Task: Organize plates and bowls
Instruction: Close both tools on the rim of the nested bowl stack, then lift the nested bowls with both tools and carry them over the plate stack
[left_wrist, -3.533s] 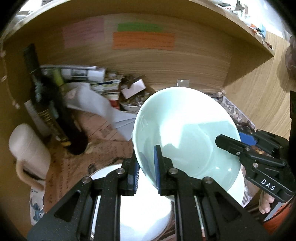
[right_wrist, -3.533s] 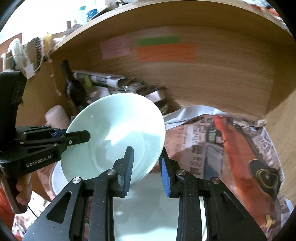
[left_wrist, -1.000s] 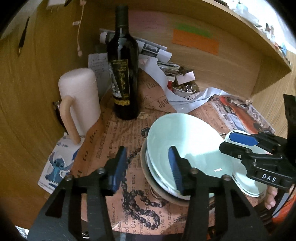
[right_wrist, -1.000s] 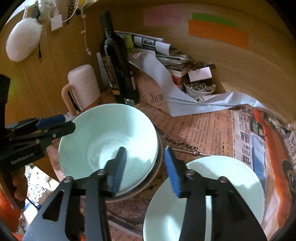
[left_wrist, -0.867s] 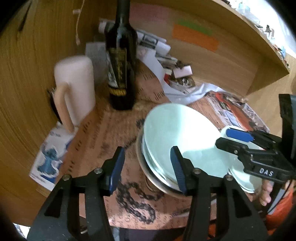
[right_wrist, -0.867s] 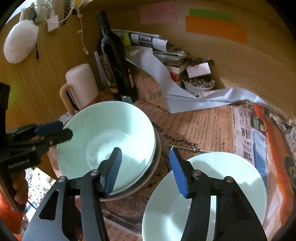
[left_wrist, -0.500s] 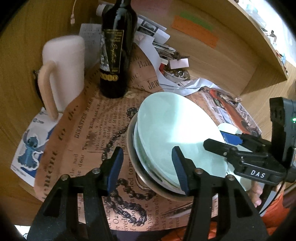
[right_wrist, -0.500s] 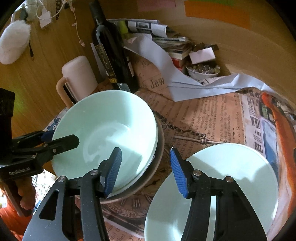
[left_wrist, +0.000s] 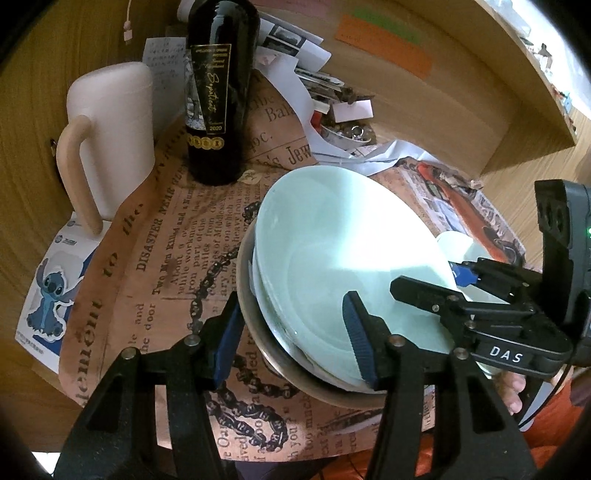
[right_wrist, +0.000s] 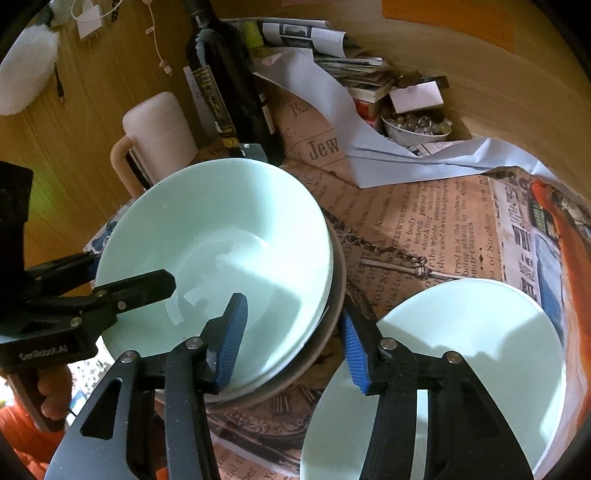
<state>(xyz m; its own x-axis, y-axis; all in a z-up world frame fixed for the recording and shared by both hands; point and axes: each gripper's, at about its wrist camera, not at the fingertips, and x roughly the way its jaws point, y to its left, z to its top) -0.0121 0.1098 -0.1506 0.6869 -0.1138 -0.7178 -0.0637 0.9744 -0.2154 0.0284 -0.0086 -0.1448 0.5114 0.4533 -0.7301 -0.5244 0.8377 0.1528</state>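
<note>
A pale green bowl (left_wrist: 343, 251) (right_wrist: 221, 240) sits nested on top of another pale bowl and a grey-brown bowl (left_wrist: 258, 332) (right_wrist: 332, 314). My left gripper (left_wrist: 291, 336) (right_wrist: 133, 271) is open and straddles the stack's rim on one side, one pad inside the top bowl and one outside. My right gripper (right_wrist: 291, 343) (left_wrist: 424, 277) straddles the opposite rim. Its jaws are closing, and I see no pad pressing on the bowls. A pale green plate (right_wrist: 461, 369) (left_wrist: 465, 247) lies flat beside the stack, under the right gripper's outer finger.
A dark wine bottle (left_wrist: 218, 92) and a pink mug (left_wrist: 110, 129) stand close behind the stack. Papers and a small dish of trinkets (left_wrist: 347, 133) crowd the back by the wooden wall. A newspaper-print cover (right_wrist: 424, 229) lies on the table.
The top bowl, earlier held tilted in the air by both grippers, now rests in the stack with both grips released. The left gripper has sunk closer to the rim.
</note>
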